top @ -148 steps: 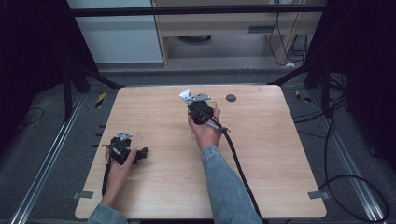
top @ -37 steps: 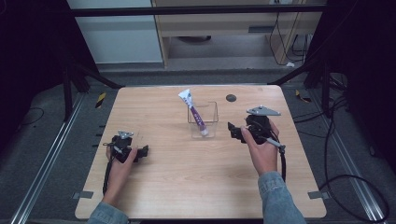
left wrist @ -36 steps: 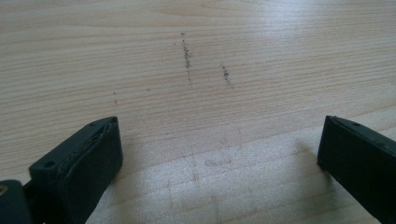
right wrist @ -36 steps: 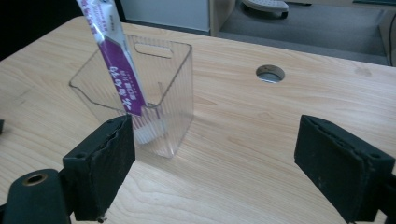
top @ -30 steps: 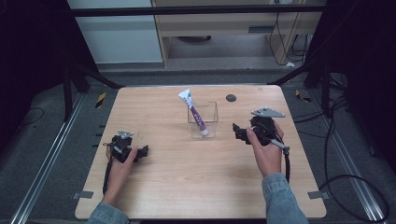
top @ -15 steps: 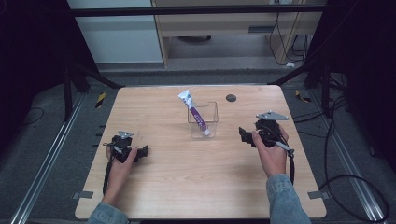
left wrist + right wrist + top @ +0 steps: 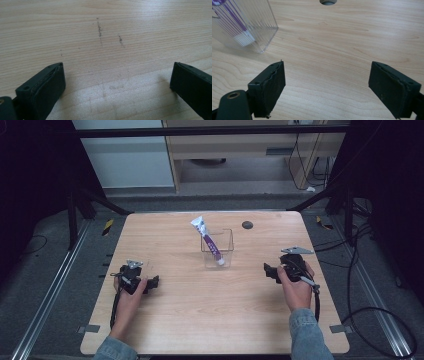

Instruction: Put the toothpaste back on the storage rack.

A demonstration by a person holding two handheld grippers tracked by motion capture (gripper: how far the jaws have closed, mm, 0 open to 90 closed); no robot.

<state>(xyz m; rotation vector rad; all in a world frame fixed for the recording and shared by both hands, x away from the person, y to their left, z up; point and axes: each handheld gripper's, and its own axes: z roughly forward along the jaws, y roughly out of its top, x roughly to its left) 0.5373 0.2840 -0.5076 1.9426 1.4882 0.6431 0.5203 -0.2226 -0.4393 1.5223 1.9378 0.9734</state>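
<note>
- Right gripper (image 7: 270,270) sits at four o'clock on the wooden table (image 7: 180,320), held in the person's right hand (image 7: 295,287); its jaws stand wide apart with nothing between them, pointing toward the table's middle.
- Left gripper (image 7: 152,282) rests at eight o'clock in the left hand (image 7: 127,292), jaws likewise spread and empty over bare wood.
- At the centre, slightly toward twelve o'clock, stands a clear plastic container (image 7: 225,262), upright and open at the top.
- Inside it leans a purple-and-white tube (image 7: 210,242), its cap end at the bottom and its flat white end sticking out over the rim toward eleven o'clock.
- Beyond the container, at about one o'clock, lies a small dark round disc (image 7: 247,224).
- From the right gripper view, the container (image 7: 249,25) shows ribbed walls with the tube's white cap (image 7: 243,38) behind them, and the disc (image 7: 328,2) at the top edge.
- From the left gripper view, faint dark specks (image 7: 100,28) mark the wood grain.
</note>
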